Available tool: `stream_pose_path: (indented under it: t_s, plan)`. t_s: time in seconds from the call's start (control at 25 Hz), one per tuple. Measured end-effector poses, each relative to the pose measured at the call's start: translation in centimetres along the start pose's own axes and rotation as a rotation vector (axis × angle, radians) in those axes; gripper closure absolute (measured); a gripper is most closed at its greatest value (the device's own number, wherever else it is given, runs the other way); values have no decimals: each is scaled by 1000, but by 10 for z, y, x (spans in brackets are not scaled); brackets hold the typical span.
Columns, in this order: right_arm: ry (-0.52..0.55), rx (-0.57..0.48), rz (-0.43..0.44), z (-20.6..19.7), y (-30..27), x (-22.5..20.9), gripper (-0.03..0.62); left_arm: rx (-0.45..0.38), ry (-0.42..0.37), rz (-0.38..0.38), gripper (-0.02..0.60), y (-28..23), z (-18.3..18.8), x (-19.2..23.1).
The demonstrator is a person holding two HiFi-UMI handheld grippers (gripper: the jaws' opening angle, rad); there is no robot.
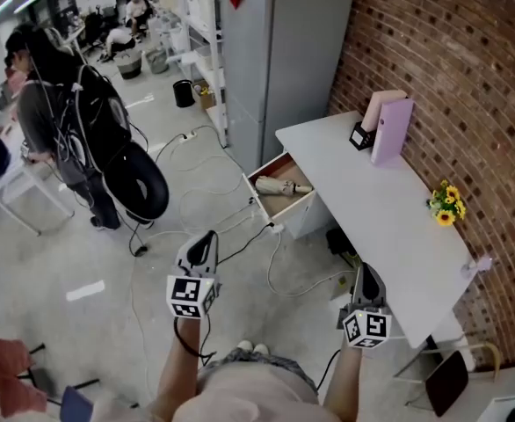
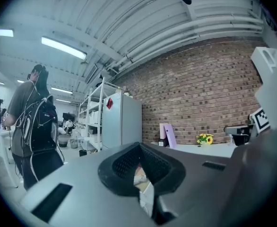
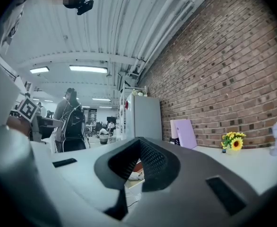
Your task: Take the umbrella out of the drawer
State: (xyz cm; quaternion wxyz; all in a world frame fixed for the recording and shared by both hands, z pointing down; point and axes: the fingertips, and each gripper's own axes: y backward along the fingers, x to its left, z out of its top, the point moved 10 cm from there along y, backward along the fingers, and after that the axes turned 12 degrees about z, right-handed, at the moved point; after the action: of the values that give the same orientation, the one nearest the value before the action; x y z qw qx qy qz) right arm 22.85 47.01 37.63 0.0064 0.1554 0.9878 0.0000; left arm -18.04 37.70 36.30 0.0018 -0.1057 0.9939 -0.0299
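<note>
1. Well, the umbrella (image 1: 282, 186) lies folded in the open drawer (image 1: 294, 206), well ahead of both grippers and between their lines of aim.
2. The left gripper (image 1: 206, 238) has its jaws pressed together on nothing. The right gripper (image 1: 368, 271) looks the same, and both are held level.
3. The step in hand, I judge, is the approach. It calls for walking closer and spreading one pair of jaws before reaching in. The jaws should then drop over the umbrella's middle, across its length, so it lifts clear of the drawer walls.
4. The white desk (image 1: 389, 218) runs just right of the right gripper. A purple folder (image 1: 391, 130) and yellow flowers (image 1: 446, 205) stand farther along it, by the brick wall.
5. Cables (image 1: 240, 236) trail over the floor between the grippers and the drawer, a likely tripping risk. A person with a backpack (image 1: 73, 121) stands well off to the left gripper's left.
</note>
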Motion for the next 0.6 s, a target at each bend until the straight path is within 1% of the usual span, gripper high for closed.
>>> stream_pose_path:
  t_s: [0.08,0.28,0.52,0.6]
  plan:
    - [-7,-5,4,-2,0,-1,579,0,2,0,555,-2,-1,-1]
    - [-68,-59,19,-6,0,-1,577,6,6,-1,555,-4,-4,1]
    - [-69,-44,36,-10,-5,2,577,16,18,6,555,-5,-9,4]
    - [-70,-43,39,-12,-5,2,577,8,28,11,555,-3,-11,5]
